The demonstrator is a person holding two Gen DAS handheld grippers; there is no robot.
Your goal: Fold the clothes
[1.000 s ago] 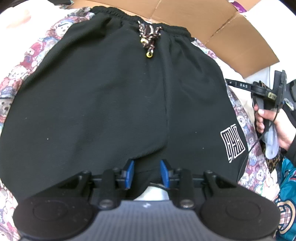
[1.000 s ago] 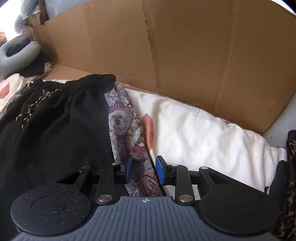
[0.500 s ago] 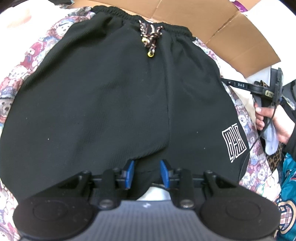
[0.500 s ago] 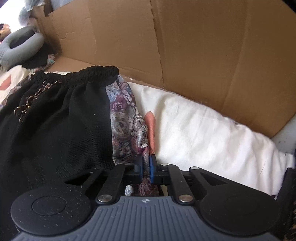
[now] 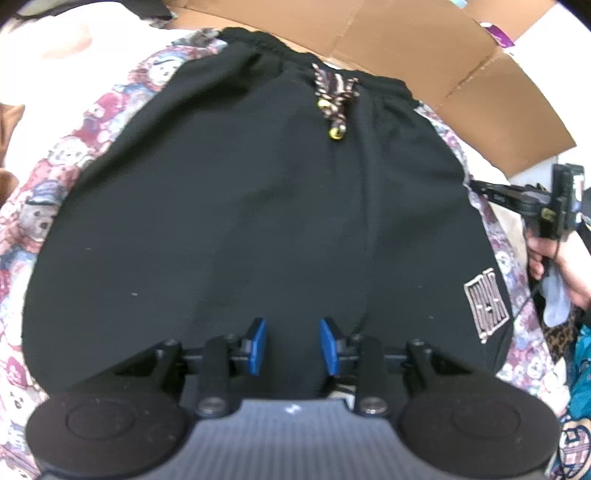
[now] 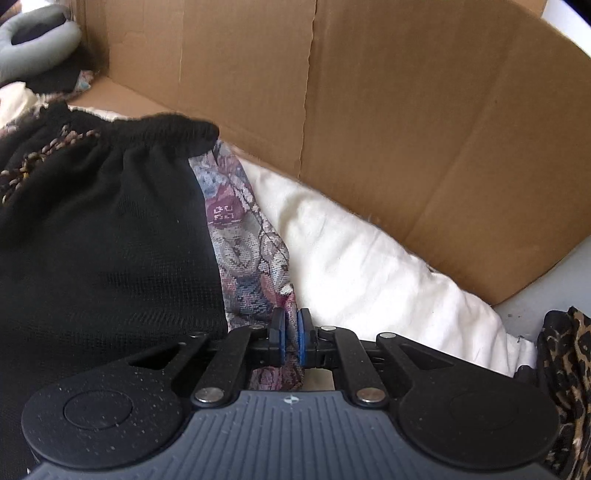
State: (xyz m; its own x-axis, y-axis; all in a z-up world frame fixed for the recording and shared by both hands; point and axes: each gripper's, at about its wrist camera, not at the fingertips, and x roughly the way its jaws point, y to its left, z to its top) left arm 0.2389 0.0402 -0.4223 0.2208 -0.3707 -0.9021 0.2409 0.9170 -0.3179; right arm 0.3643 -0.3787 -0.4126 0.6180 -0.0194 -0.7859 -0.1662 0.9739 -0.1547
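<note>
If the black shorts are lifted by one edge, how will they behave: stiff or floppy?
Probably floppy: the black shorts lie flat with soft gathers at the waistband. They look light and would likely drape. The drawstring may dangle.

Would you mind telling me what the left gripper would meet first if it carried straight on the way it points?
Most likely the black shorts: the left gripper already has their lower edge between its open jaws.

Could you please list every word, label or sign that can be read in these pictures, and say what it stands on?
White square emblem on the black drawstring shorts: blurred block characters, not readable.
Small white mark on the black arm of the right claw: too blurred to read.
Purple tag on the brown cardboard box: nothing legible.
No other text shows.
</note>
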